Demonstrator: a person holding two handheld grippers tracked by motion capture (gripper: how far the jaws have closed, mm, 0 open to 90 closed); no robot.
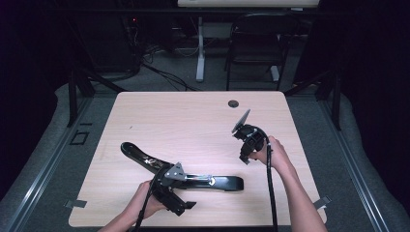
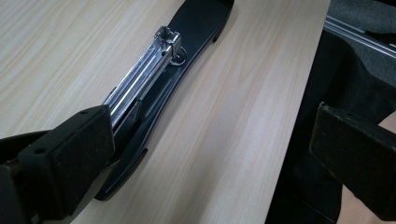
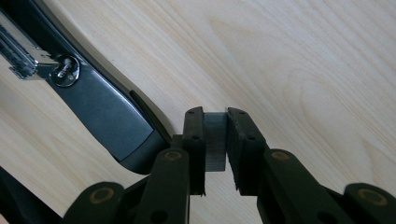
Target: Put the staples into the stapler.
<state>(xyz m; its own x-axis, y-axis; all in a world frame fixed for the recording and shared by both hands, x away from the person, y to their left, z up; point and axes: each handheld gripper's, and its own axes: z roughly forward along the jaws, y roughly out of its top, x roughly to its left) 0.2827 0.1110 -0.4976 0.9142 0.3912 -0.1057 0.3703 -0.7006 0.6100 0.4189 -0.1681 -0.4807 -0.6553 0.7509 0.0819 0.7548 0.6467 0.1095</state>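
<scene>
Far left of the high view: bare pale wooden table (image 1: 159,116), dark floor around it. A long black stapler (image 1: 193,176) lies opened out flat near the table's front edge, its curved top arm (image 1: 138,155) swung back to the left and its base (image 1: 227,182) stretching right.

Left gripper (image 1: 181,205) sits at the front edge, over the stapler's hinge, held by the left hand (image 1: 147,203). In the left gripper view the jaws stand wide apart: one pad low at the left, beside the stapler's metal staple channel (image 2: 140,84), the other at the right beyond the table edge. Nothing between them but tabletop. The channel runs away along the black base to the anvil plate (image 2: 177,57) near the far tip.

Right of centre: right gripper (image 1: 244,157) is off the table surface, apart from the stapler, held by the right hand (image 1: 273,152); its cable (image 1: 270,193) trails back toward the front edge. In the right gripper view the jaws are nearly together, clamped on a small grey block, a strip of staples (image 3: 215,140), pinched upright between the pads. Behind it lies the rounded end of the stapler base (image 3: 112,121), just beside the jaw tips in that view; contact cannot be told.

Far edge: a small round grommet hole (image 1: 233,103) in the tabletop, a folding chair (image 1: 254,43) beyond.
</scene>
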